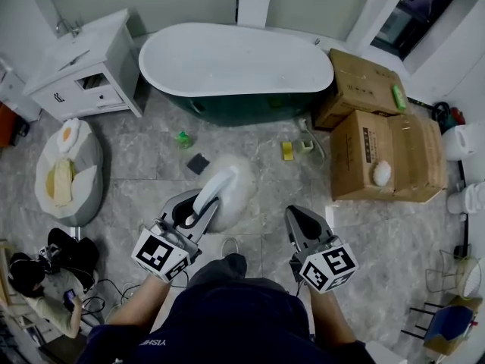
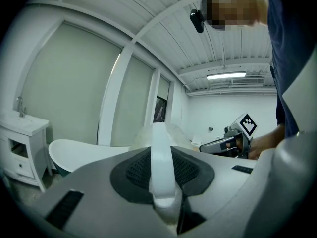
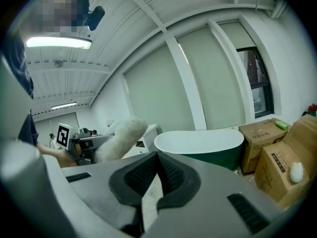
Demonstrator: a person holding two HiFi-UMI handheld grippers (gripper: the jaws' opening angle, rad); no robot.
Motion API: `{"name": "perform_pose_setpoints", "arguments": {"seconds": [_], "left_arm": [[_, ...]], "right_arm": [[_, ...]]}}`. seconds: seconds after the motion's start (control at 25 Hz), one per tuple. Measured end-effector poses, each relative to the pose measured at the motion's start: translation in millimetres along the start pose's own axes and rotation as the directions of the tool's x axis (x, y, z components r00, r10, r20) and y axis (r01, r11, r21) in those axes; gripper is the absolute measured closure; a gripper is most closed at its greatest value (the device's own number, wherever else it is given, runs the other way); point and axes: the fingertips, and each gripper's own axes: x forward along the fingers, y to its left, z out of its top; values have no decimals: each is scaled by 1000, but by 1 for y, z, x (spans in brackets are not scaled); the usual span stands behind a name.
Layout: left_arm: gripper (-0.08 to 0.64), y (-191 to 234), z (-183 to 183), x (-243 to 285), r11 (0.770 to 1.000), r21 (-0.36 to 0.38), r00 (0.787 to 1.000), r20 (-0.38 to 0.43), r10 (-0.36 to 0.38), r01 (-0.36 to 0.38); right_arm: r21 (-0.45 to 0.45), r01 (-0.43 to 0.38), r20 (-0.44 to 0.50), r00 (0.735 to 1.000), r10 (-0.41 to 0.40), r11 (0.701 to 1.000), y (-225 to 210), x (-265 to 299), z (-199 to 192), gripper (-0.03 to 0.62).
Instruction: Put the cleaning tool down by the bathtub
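The cleaning tool is a fluffy white duster [image 1: 236,194] with a curved white handle [image 1: 214,186]. My left gripper [image 1: 198,203] is shut on that handle, and the handle [image 2: 161,162] runs upright between its dark pads in the left gripper view. The fluffy head points toward the white bathtub [image 1: 235,59], which stands about a metre ahead by the far wall. My right gripper [image 1: 297,212] hangs beside it, shut, with nothing held. In the right gripper view the duster [image 3: 121,138] sticks out at the left and the bathtub [image 3: 198,140] lies ahead.
A white vanity [image 1: 83,63] stands left of the tub and cardboard boxes [image 1: 386,154] stand to its right. On the floor before the tub lie a green bottle [image 1: 184,138], a dark square [image 1: 198,163] and a yellow sponge [image 1: 288,151]. A cushion [image 1: 68,173] lies at the left and a seated person [image 1: 45,287] is at the lower left.
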Motion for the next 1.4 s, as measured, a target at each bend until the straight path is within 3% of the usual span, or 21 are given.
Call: {"name": "perform_pose_setpoints", "arguments": {"seconds": [0.32,0.84,1.4], "left_arm": [[453,45,4,14,1000,-12,1000,5,-14,14],[453,76,10,35,1000,-11,1000,9,-12,12],[453,97,18,95,1000,-5,1000,-3,18,-18]], "right_arm": [[-2,23,-13,1000,-23,1000,-5,42,14,591],[-1,33,-4,999,-33,999,-23,74,28,591],[13,17,4,1000,-17,1000,-86,107,49,591]]}}
